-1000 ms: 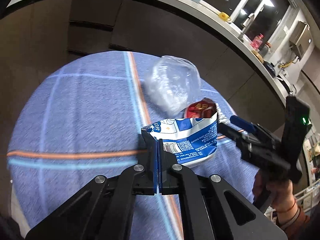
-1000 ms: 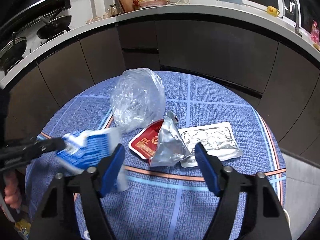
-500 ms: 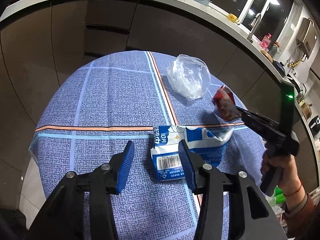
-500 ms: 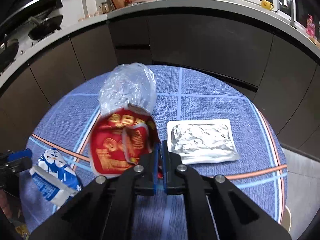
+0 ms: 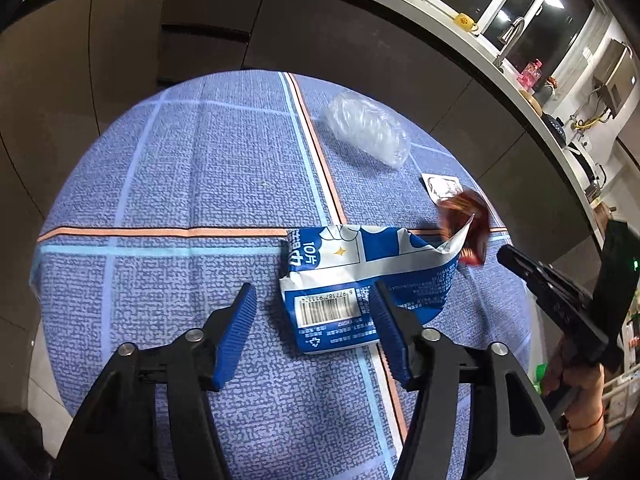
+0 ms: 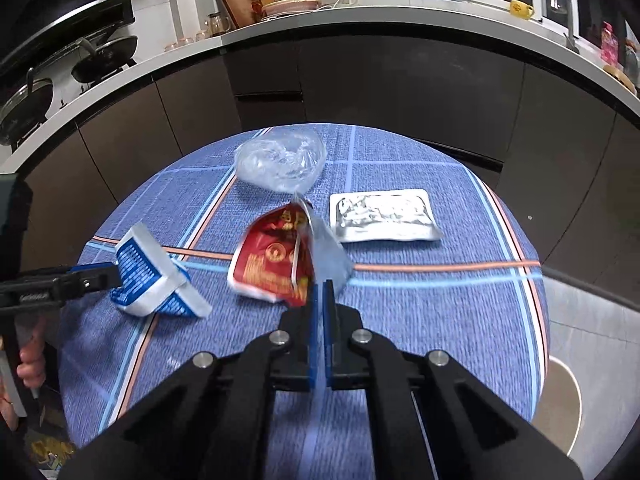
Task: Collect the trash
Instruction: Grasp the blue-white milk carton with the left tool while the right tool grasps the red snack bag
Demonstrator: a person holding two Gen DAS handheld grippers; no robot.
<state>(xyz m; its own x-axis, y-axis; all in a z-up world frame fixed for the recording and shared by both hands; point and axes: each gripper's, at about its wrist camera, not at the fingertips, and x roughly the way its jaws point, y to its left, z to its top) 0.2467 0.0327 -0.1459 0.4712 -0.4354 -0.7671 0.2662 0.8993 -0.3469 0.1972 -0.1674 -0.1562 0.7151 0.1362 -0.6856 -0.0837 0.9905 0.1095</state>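
Observation:
A blue and white wrapper point(image 5: 360, 264) lies crumpled on the round table with its blue checked cloth point(image 5: 180, 180). My left gripper point(image 5: 313, 287) hovers over the wrapper's near end. Its jaws are opening and the pads do not press on the wrapper. My right gripper point(image 6: 320, 292) is shut on a red and silver wrapper point(image 6: 272, 264), held just above the cloth. In the left wrist view the red wrapper point(image 5: 468, 220) hangs blurred at the right gripper point(image 5: 508, 254). In the right wrist view the blue wrapper point(image 6: 148, 276) sits at the left gripper point(image 6: 92, 280).
A crumpled clear plastic bag point(image 6: 280, 160) lies at the table's far side, and a flat silver foil packet point(image 6: 382, 216) to its right. Dark cabinets under a pale counter point(image 6: 360, 16) curve behind the table. A person's hand point(image 5: 576, 364) holds the right gripper.
My left gripper opened and the blue wrapper now rests on the cloth. My right gripper shut on the red wrapper and carried it away from the clear bag toward the near side.

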